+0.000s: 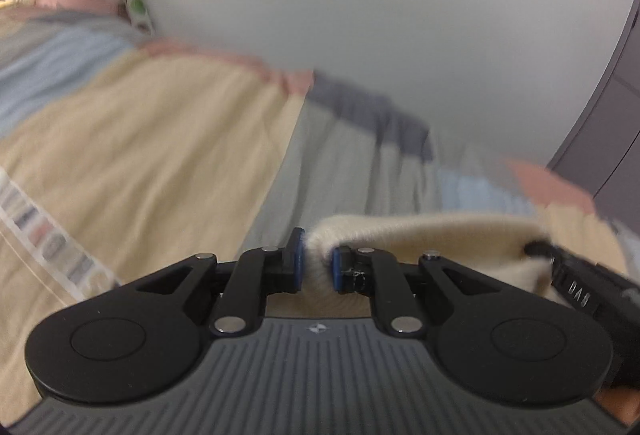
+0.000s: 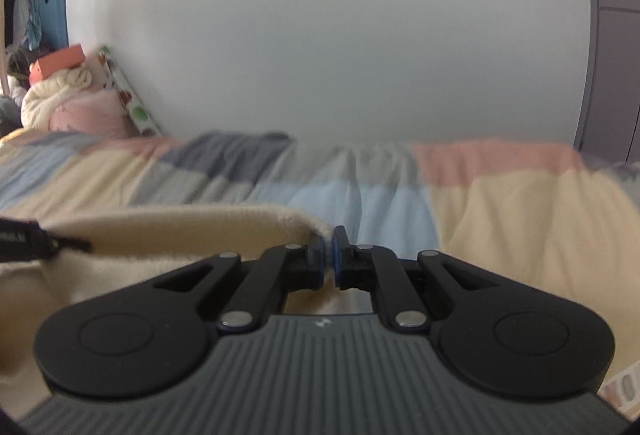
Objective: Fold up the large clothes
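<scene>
A cream fleece garment [image 1: 440,239] hangs stretched between my two grippers above the bed. My left gripper [image 1: 318,259] is shut on one corner of its top edge. My right gripper [image 2: 329,255] is shut on the other corner of the cream garment [image 2: 180,235]. The right gripper's tip shows at the right edge of the left wrist view [image 1: 560,259], and the left gripper's tip shows at the left edge of the right wrist view [image 2: 36,241]. Most of the garment below the edge is hidden by the gripper bodies.
A bed with a patchwork cover [image 2: 500,203] of cream, blue, grey and pink lies below, also in the left wrist view [image 1: 140,139]. Pillows and bundled blankets [image 2: 68,103] pile at its far left. A white wall [image 2: 340,35] stands behind, a grey wardrobe [image 2: 616,35] at right.
</scene>
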`<state>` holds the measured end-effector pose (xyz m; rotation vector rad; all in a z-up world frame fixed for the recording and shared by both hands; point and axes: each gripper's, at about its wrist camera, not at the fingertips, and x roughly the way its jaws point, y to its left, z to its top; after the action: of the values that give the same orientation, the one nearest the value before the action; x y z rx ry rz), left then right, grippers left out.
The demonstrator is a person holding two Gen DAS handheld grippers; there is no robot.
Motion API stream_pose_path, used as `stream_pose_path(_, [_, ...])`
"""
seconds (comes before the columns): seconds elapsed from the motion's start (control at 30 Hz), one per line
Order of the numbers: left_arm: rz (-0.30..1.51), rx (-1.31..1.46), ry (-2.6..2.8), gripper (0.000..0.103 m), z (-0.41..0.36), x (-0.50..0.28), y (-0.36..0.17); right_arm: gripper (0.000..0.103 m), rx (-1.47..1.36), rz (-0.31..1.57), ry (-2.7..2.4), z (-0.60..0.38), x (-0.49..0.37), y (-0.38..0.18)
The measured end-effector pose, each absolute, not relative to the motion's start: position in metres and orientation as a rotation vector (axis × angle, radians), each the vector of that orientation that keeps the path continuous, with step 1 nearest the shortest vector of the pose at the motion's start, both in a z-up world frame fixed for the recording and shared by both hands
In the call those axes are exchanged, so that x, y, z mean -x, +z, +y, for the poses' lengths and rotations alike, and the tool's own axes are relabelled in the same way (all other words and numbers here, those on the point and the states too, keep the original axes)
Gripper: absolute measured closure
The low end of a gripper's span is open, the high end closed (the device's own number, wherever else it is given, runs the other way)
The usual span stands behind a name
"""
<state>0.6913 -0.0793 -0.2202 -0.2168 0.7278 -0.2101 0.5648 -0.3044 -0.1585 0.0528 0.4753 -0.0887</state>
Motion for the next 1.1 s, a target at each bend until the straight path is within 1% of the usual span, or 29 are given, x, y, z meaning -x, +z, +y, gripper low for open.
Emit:
stream_pose_path(0.1, [0.742, 0.245, -0.199, 0.088, -0.076, -0.701, -0.237, 0.094, -0.039, 0.531, -0.037, -0.296, -0.581, -0.163])
stream_pose_path(0.2, [0.73, 0.218, -0.207, 0.087, -0.078, -0.697, -0.225, 0.094, -0.02, 0.538, -0.035, -0.297, -0.574, -0.169])
stream_pose_path(0.27, [0.74, 0.215, -0.219, 0.079, -0.08, -0.689, -0.213, 0.093, -0.036, 0.537, -0.024, -0.303, -0.572, -0.171])
stream_pose_path(0.3, [0.744, 0.217, -0.227, 0.071, -0.079, -0.688, -0.212, 0.093, -0.053, 0.537, -0.017, -0.304, -0.569, -0.169])
stream_pose_path(0.33, [0.746, 0.217, -0.238, 0.058, -0.079, -0.68, -0.203, 0.089, -0.072, 0.539, -0.008, -0.309, -0.567, -0.168])
stream_pose_path(0.37, [0.744, 0.216, -0.248, 0.049, -0.079, -0.673, -0.196, 0.085, -0.088, 0.543, -0.002, -0.312, -0.564, -0.166])
stream_pose_path(0.4, [0.741, 0.216, -0.261, 0.035, -0.079, -0.666, -0.188, 0.071, -0.106, 0.547, 0.008, -0.313, -0.563, -0.163])
stream_pose_path(0.43, [0.735, 0.224, -0.283, 0.031, -0.078, -0.658, -0.181, 0.059, -0.123, 0.543, 0.016, -0.312, -0.559, -0.16])
stream_pose_path(0.47, [0.726, 0.237, -0.318, 0.031, -0.076, -0.65, -0.174, 0.053, -0.14, 0.53, 0.024, -0.31, -0.554, -0.157])
stream_pose_path(0.5, [0.712, 0.251, -0.343, 0.031, -0.073, -0.64, -0.166, 0.043, -0.157, 0.516, 0.04, -0.309, -0.549, -0.154])
stream_pose_path(0.53, [0.704, 0.25, -0.343, 0.031, -0.072, -0.632, -0.159, 0.042, -0.167, 0.508, 0.057, -0.308, -0.542, -0.15])
stream_pose_path(0.77, [0.631, 0.217, -0.342, 0.031, -0.057, -0.548, -0.106, 0.042, -0.175, 0.472, 0.072, -0.29, -0.477, -0.113])
stream_pose_path(0.97, [0.577, 0.23, -0.316, 0.031, -0.035, -0.443, -0.061, 0.042, -0.163, 0.422, 0.111, -0.275, -0.386, -0.065])
stream_pose_path(1.1, [0.548, 0.239, -0.316, 0.031, -0.021, -0.37, -0.036, 0.042, -0.079, 0.376, 0.143, -0.26, -0.314, -0.036])
